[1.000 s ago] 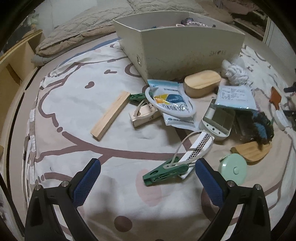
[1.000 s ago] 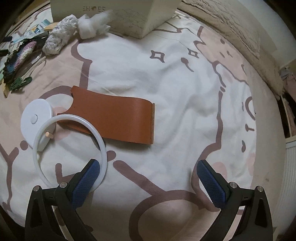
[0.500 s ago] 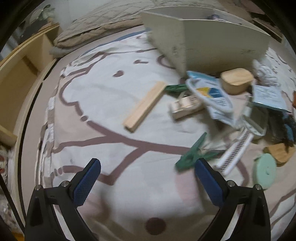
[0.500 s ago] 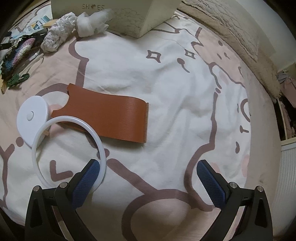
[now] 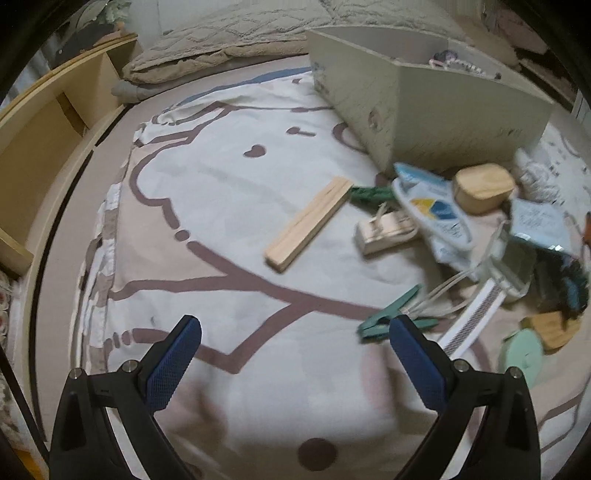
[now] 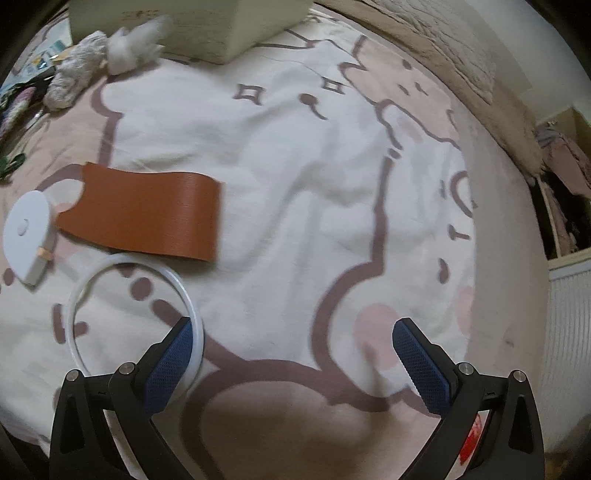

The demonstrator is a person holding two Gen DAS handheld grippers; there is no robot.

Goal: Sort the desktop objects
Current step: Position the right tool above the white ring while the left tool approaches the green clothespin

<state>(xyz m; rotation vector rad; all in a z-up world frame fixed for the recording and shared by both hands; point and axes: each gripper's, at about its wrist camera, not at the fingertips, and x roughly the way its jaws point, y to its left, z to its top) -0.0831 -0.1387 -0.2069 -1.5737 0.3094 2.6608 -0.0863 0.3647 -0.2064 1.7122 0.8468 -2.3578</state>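
Left tool: jaws spread wide, nothing between them, hanging over a patterned bedspread on a bed. Its right blue pad sits in front of a green clothespin in the left wrist view; whether they touch cannot be told.

Objects to be sorted lie in a loose heap at the right of the left view:
- wooden block, long and flat, lying diagonally, apart from the heap on its left side
- second green clip just beyond the block's far end
- wooden clip beside it, partly under a white ring and printed packet
- rounded wooden box near the foot of a pale open bin
- clear plastic case, a perforated white strip, a mint-green disc, a dark blue knitted item; edges here are blurred

The bin stands upright at the back of the bedspread with some items inside, too small to name.

Right tool: also wide open and empty, over the same bedspread. Its left pad overlaps a white ring lying flat. Beyond the ring lies a curved brown leather-like piece, and just to its left a white disc. A pale rope bundle and white fluff sit near the bin's corner.
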